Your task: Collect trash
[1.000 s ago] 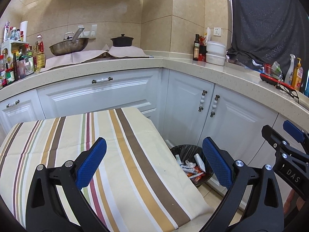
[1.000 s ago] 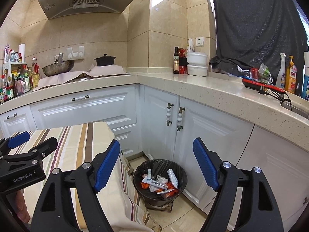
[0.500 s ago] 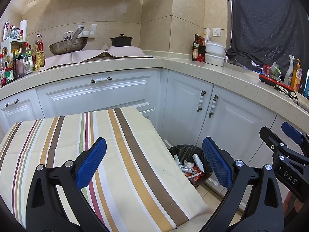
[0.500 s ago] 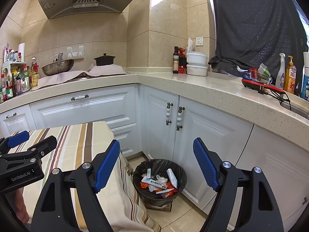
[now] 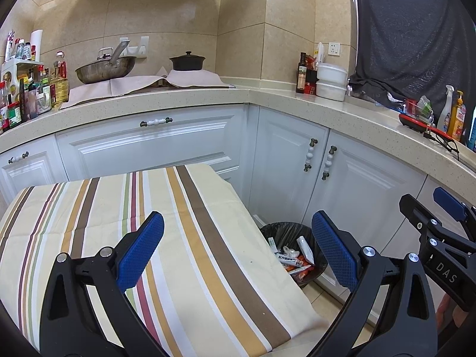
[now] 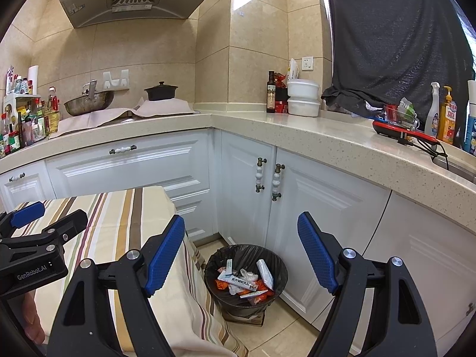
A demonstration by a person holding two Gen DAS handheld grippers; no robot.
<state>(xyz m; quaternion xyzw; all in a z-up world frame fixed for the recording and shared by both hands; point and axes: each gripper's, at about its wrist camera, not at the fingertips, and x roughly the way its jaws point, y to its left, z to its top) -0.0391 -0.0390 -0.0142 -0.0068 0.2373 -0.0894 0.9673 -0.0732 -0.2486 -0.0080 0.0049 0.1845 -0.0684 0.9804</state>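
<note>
A black-lined trash bin (image 6: 278,276) stands on the floor by the white corner cabinets, holding wrappers, tubes and orange packets (image 6: 247,282). It also shows in the left wrist view (image 5: 285,229), partly hidden by the table edge. My left gripper (image 5: 238,250) is open and empty above the striped tablecloth (image 5: 89,208). My right gripper (image 6: 241,253) is open and empty, high above the bin. No trash shows on the cloth.
White cabinets (image 6: 321,208) and a speckled L-shaped counter (image 6: 327,139) wrap the corner. On it are a wok (image 6: 89,104), a black pot (image 6: 160,90), bottles (image 6: 270,92), white containers (image 6: 303,98) and a red appliance (image 6: 398,129). Tiled floor (image 6: 282,333) surrounds the bin.
Both grippers have stayed open and nearly still. The views have drifted very slightly, with the bin sitting a touch lower and left in the right wrist view.
</note>
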